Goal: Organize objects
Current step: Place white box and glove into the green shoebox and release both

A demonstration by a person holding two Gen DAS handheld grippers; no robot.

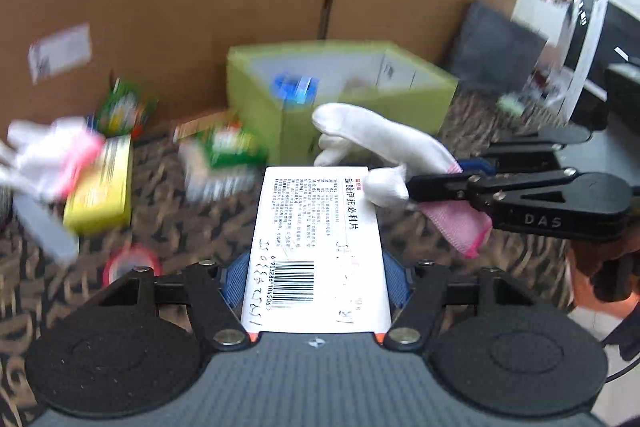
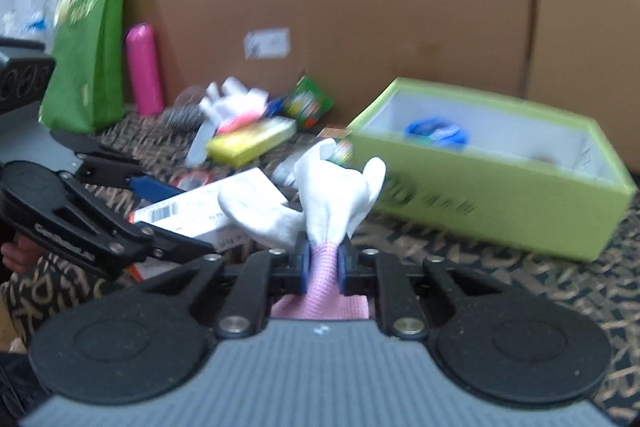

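The left gripper [image 1: 316,279] is holding a white medicine box [image 1: 316,247] between its pads; the right gripper [image 2: 323,267] is clamping a white glove [image 2: 320,203] by its pink cuff, the green box [image 2: 500,187] at two o'clock.

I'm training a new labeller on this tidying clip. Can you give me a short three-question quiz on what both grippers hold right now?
1. True or false: the right gripper is shut on the glove by its pink cuff.
2. What lies between the fingers of the left gripper?
A. the yellow box
B. the white carton
C. the pink bottle
3. Fill in: the blue item lies inside the ____ box.

Key
1. True; the blue pads pinch the cuff, and the white fingers stick up.
2. B, the white carton with a barcode.
3. Green; the green box stands open, beside the cardboard wall.
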